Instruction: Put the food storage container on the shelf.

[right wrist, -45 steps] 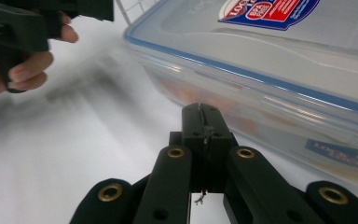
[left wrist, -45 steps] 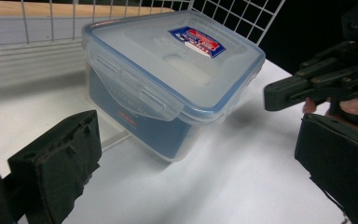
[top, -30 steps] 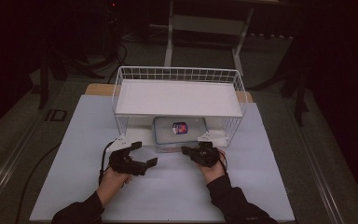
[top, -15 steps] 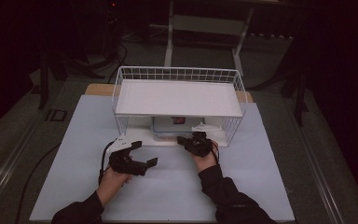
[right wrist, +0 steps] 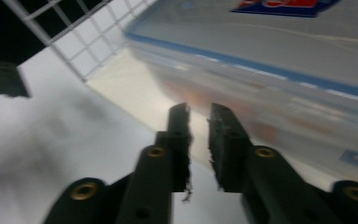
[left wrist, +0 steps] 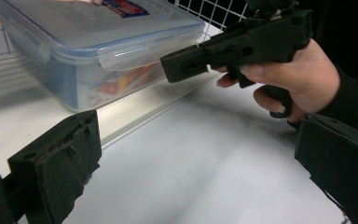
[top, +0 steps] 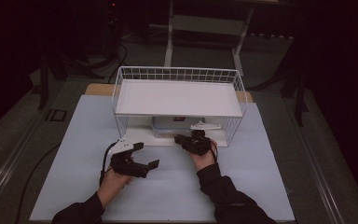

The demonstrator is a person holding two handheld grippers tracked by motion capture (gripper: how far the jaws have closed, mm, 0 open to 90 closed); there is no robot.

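A clear lidded plastic box (top: 167, 125) with a red and blue label lies under the white wire shelf rack (top: 177, 74). My right gripper (top: 179, 138) is at the rack's front edge, just before the box (right wrist: 284, 56). Its jaws have just been opening. In the right gripper view a narrow gap shows at the right gripper (right wrist: 199, 116), with nothing in it. The left gripper (top: 147, 155) rests on the table at the front left, open wide. Its own view looks across the left gripper (left wrist: 198, 163) at the box (left wrist: 88, 42) and at the other hand's gripper (left wrist: 191, 65).
The rack stands on a pale blue-white mat (top: 261, 177) that covers the table. Its white board (top: 177, 98) roofs the box, and wire mesh (right wrist: 88, 42) closes its sides. A cable (top: 37, 163) trails off at the left. Dark floor and stands lie beyond.
The box has slid back under the rack. The right hand followed it forward to the rack's front edge. The left hand has kept still.
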